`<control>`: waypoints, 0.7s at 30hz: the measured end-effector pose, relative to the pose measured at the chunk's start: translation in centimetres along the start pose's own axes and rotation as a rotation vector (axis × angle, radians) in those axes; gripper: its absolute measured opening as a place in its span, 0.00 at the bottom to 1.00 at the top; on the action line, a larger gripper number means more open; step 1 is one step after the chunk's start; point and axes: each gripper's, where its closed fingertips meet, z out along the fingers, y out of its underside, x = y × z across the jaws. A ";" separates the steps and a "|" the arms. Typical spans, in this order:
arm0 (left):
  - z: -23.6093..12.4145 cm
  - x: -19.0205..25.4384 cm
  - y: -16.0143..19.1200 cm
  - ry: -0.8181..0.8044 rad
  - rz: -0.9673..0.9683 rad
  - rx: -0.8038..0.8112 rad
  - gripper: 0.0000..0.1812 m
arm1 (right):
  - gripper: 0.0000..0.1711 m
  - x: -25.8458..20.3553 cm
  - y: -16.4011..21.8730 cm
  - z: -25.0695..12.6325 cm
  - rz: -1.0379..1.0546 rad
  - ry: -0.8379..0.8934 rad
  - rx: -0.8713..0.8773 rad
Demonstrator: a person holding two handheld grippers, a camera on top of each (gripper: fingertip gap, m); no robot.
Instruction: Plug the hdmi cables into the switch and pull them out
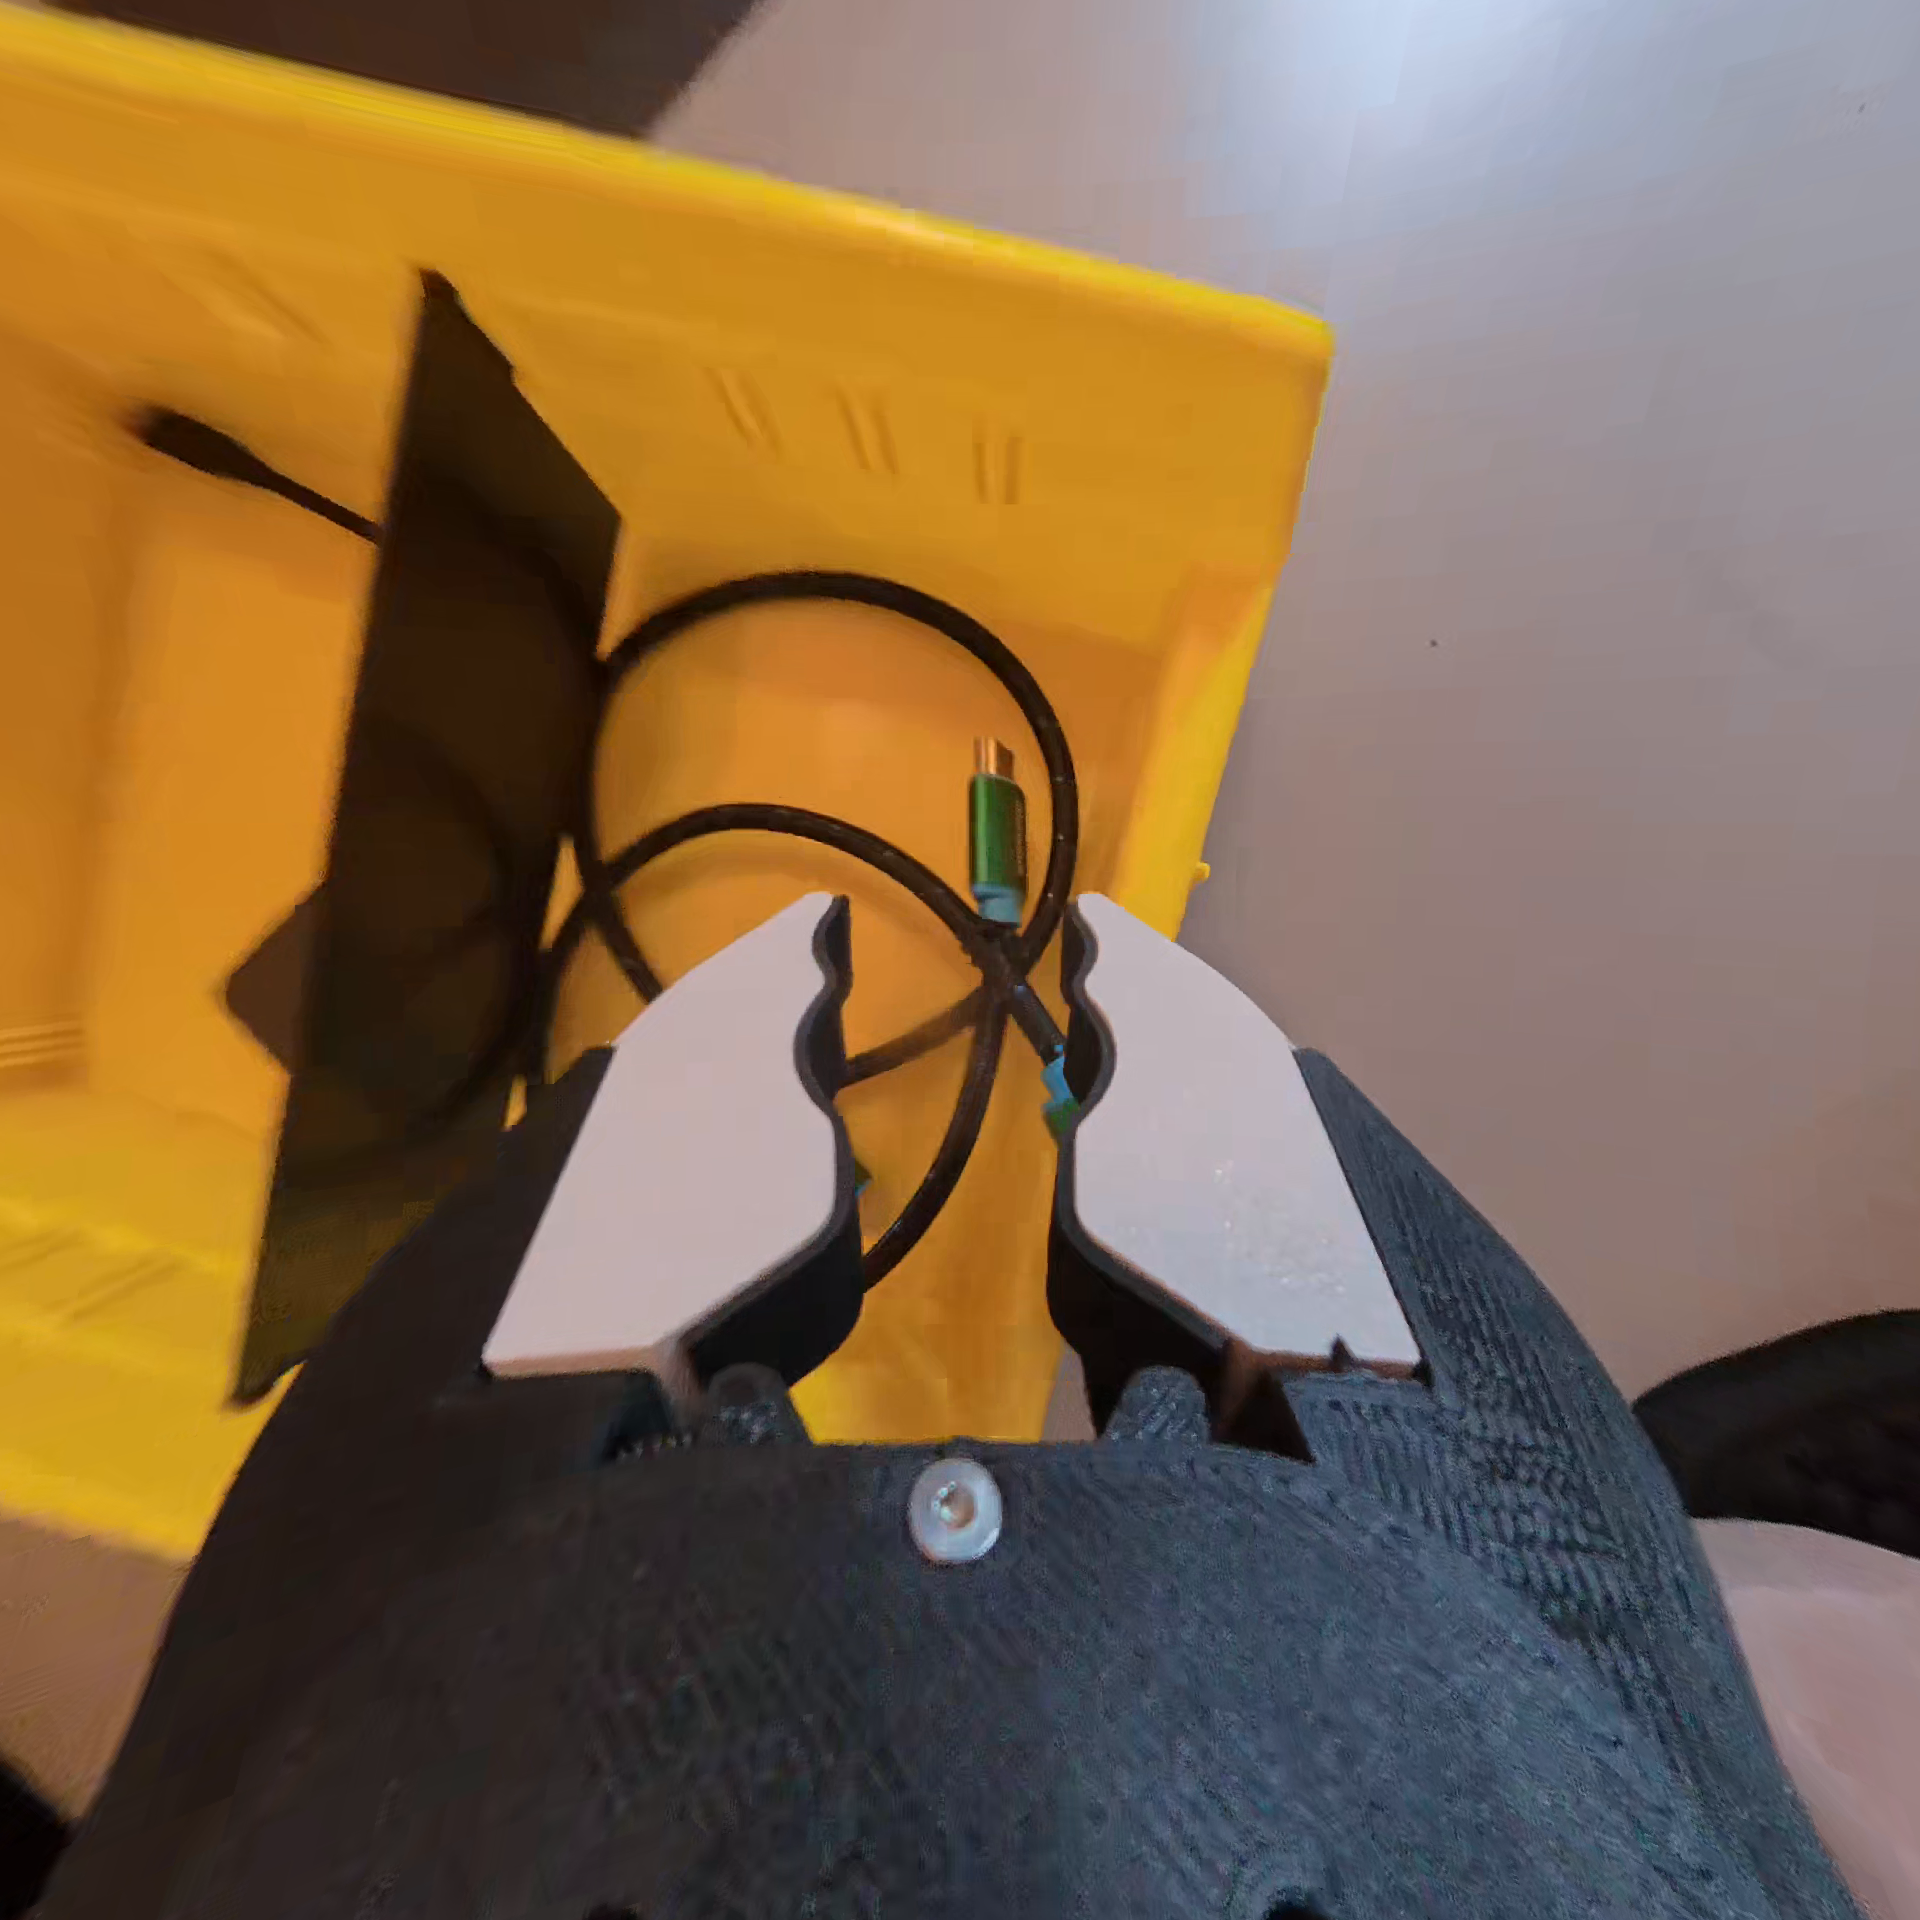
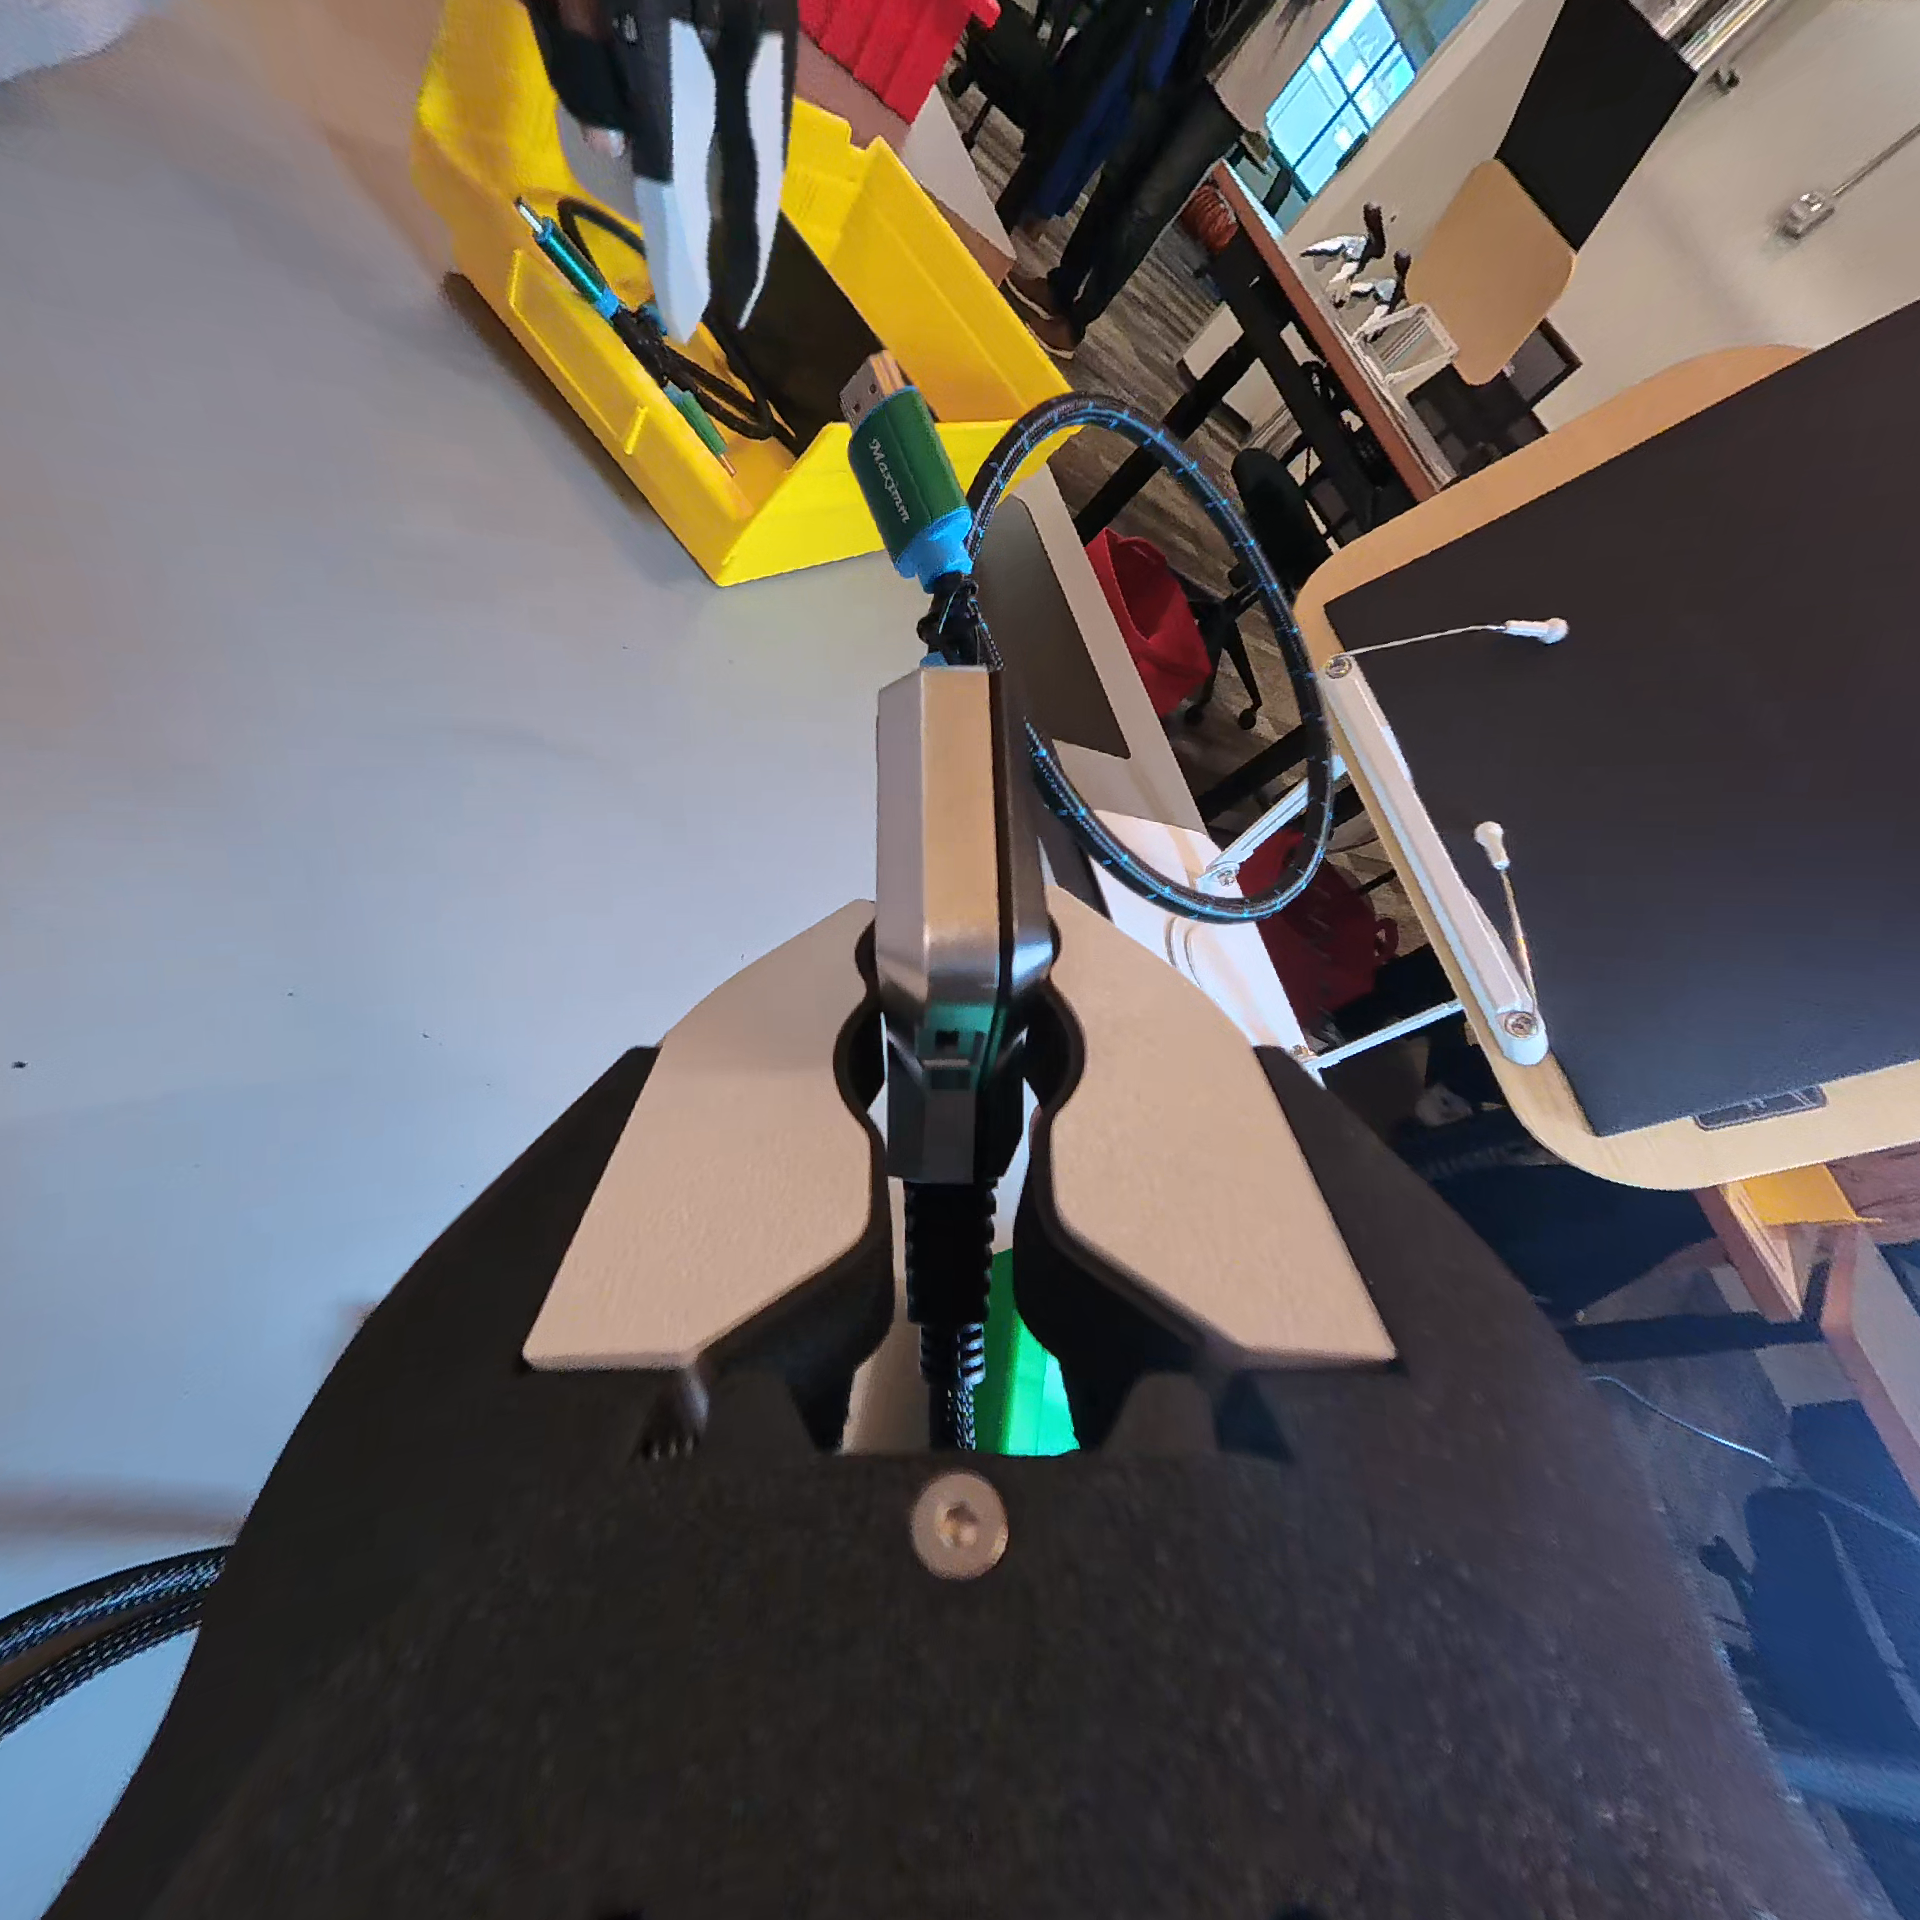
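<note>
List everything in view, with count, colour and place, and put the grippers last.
Bin: one, yellow, on the table's far side.
Divider: one, black, upright in the bin.
Cable: one, black with green plugs, coiled in the bin.
Switch: one, silver-grey, between the right gripper's fingers.
Cable loop: one, black flecked with blue, green plug free, rising from the switch.
Table: one, pale grey.
Desk: one, black top with a wood edge, right of the table.
Left gripper: open, over the bin's cable.
Right gripper: shut on the switch.
</note>
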 end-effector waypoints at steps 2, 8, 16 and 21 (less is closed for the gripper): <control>1.1 0.1 0.4 0.044 -0.055 -0.014 0.23 | 0.13 0.0 0.1 0.0 -0.003 -0.001 -0.005; 2.9 0.2 0.4 0.122 -0.179 -0.007 0.23 | 0.13 0.1 0.0 0.1 0.002 -0.004 -0.002; 3.2 -0.2 0.4 0.153 -0.249 0.020 0.15 | 0.13 0.0 0.1 0.2 0.002 -0.007 -0.006; 3.3 -1.1 0.4 0.079 -0.161 0.002 0.00 | 0.13 0.0 0.1 0.1 0.000 -0.004 -0.009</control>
